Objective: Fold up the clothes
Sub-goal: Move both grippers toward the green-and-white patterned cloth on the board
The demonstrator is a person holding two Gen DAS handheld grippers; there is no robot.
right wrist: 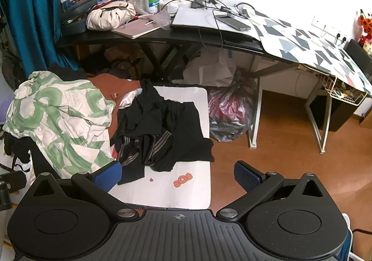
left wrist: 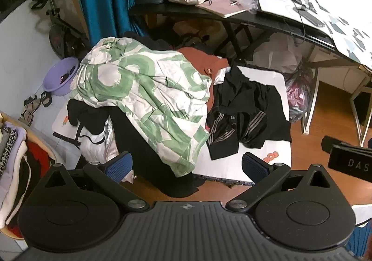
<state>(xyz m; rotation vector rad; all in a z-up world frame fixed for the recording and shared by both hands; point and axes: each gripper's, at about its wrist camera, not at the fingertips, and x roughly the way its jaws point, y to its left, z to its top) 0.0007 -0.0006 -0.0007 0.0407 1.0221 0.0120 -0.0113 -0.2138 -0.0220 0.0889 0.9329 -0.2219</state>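
Observation:
A crumpled black garment with grey stripes (left wrist: 246,112) (right wrist: 160,130) lies on a low white table (left wrist: 262,75) (right wrist: 186,193). To its left rises a heap of clothes topped by a green-and-white patterned shirt (left wrist: 144,88) (right wrist: 60,116) over a rust-brown piece (left wrist: 202,61) (right wrist: 109,86). My left gripper (left wrist: 187,166) hovers open above the table's near edge, nothing between its blue pads. My right gripper (right wrist: 177,175) is also open and empty, over the table's near right part.
A cluttered black desk (left wrist: 244,18) (right wrist: 162,37) stands behind, with a beige bag (right wrist: 110,15), cables and bottles. A plastic bag (right wrist: 230,109) sits on the wooden floor right of the table. A basket of folded clothes (left wrist: 14,156) and a purple basin (left wrist: 59,77) are at the left.

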